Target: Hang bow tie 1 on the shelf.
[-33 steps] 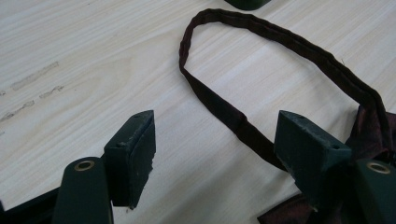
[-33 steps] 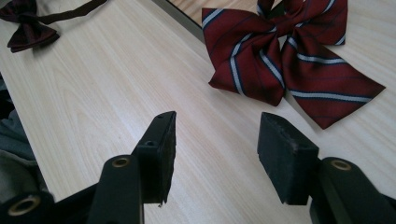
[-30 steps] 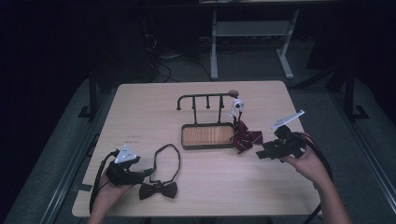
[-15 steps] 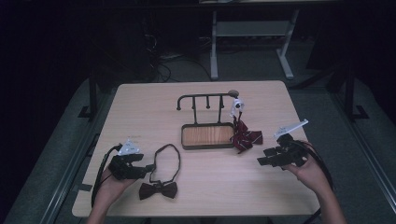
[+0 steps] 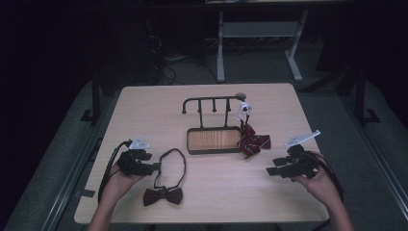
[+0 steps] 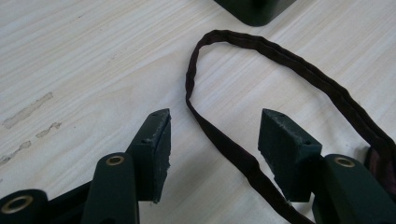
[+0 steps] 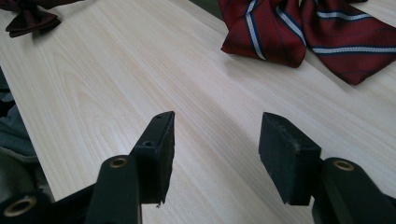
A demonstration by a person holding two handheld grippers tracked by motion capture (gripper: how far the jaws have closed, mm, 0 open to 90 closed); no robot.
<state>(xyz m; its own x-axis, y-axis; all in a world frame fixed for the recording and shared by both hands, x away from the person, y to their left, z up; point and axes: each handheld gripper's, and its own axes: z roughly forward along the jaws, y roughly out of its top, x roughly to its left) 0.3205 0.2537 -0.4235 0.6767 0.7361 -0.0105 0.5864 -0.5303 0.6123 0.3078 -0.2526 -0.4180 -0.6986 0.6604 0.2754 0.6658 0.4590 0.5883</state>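
Note:
A dark maroon bow tie (image 5: 163,196) lies near the table's front left, and its thin strap (image 5: 174,160) loops away from it. My left gripper (image 5: 155,167) rests at the loop's left side. In the left gripper view the strap (image 6: 261,44) runs between the jaws of this gripper (image 6: 215,126); they have just been closing, but the pads stand off it. A red striped tie (image 5: 253,142) hangs from the black rack (image 5: 211,100) down onto the table. My right gripper (image 5: 271,170) is open in front of that tie (image 7: 280,28), with bare table between its jaws (image 7: 215,123).
The rack stands on a dark tray with a wooden floor (image 5: 214,139) at the table's middle. A small white clip (image 5: 244,109) sits at the rack's right end. A metal stand (image 5: 260,29) is on the floor beyond the table. The bow tie (image 7: 30,18) lies far off in the right gripper view.
My left gripper has edged toward the strap loop and its jaws have narrowed. My right gripper has drawn back from the striped tie toward the table's front edge.

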